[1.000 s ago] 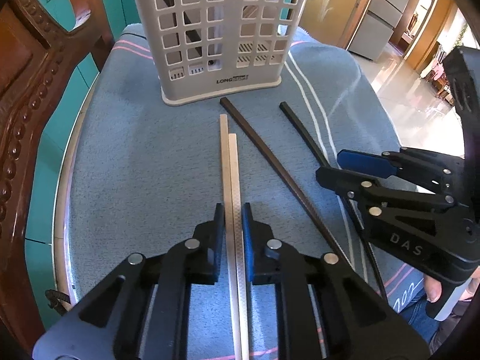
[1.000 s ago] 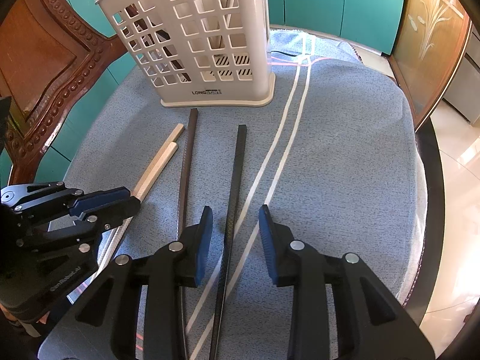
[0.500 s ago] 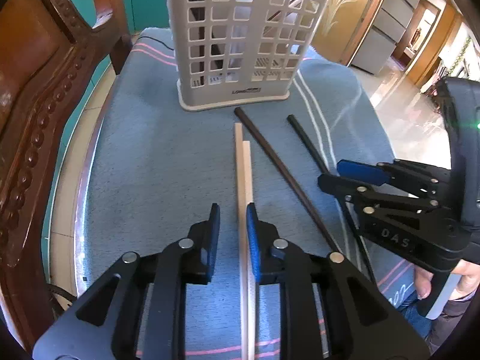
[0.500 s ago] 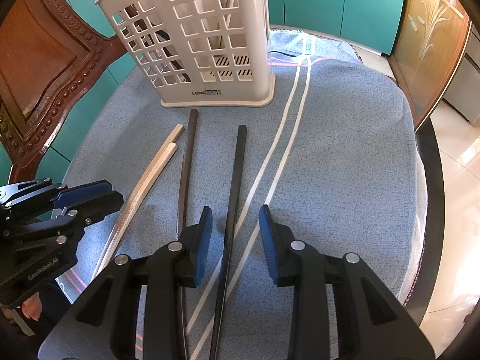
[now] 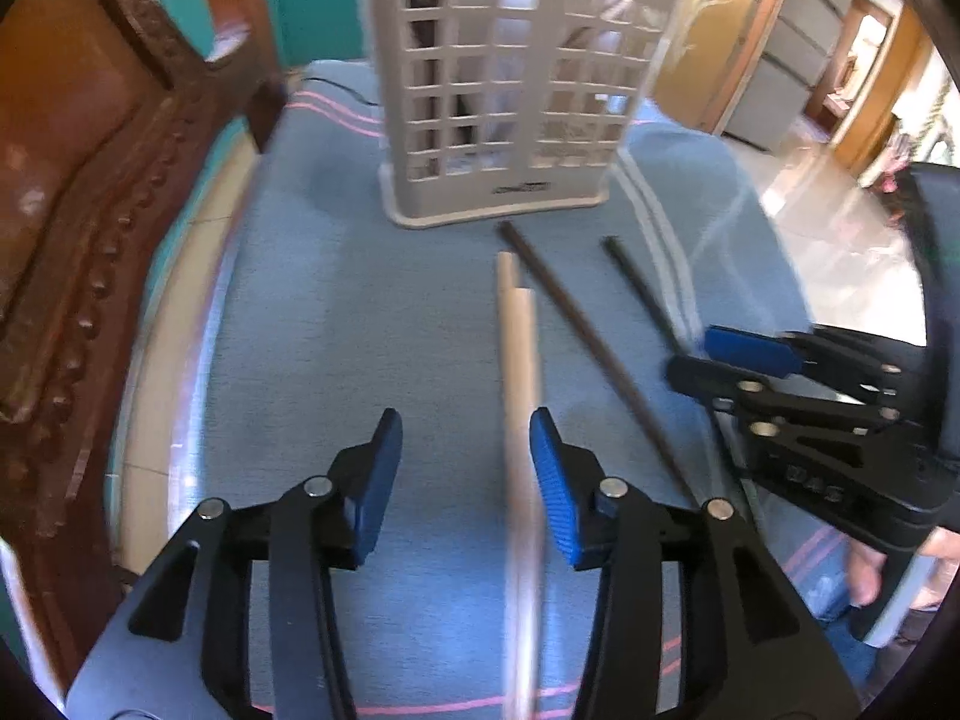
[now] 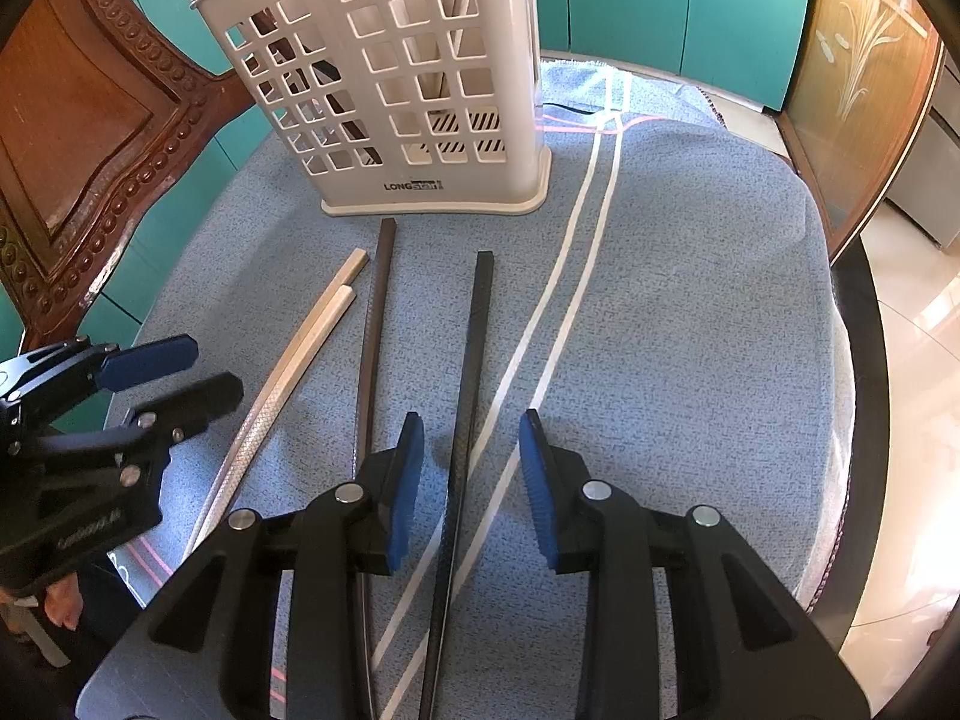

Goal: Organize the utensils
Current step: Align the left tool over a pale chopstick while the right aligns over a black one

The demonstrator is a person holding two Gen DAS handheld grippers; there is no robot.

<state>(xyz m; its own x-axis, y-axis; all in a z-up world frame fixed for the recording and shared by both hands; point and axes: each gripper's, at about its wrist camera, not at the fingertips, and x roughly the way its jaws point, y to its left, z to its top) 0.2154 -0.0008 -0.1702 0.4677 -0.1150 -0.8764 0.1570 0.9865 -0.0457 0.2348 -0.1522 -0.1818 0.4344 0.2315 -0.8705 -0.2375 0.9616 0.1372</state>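
Left wrist view, blurred. Far left of frame: carved wooden chair (image 5: 90, 192). Lower centre: left gripper (image 5: 465, 450), jaws opening, a moderate gap now; pale chopstick pair (image 5: 517, 348) runs up between the pads, close to the right-hand pad, not pressed by either. Upper centre: white slotted utensil holder (image 5: 510, 90) upright on the blue cloth (image 5: 312, 330). Right of the pale pair lies a brown chopstick (image 5: 576, 324), then a black chopstick (image 5: 636, 288) whose near part goes behind the right gripper (image 5: 708, 354) at right of frame.

Right wrist view. Upper left: same chair (image 6: 78, 120). Lower left: left gripper (image 6: 180, 372) hovering over the cloth (image 6: 690, 330), pads apart. Next, pale pair (image 6: 288, 372), tips side by side, then brown stick (image 6: 375, 330), its far end just short of the holder (image 6: 408, 78) base in upper centre. Bottom centre: right gripper (image 6: 471, 468), jaws at a narrowish gap, black stick (image 6: 471, 372) lying between the pads w/o either touching it. Right: two white stripes on the cloth, dark table rim (image 6: 864, 420) at far right
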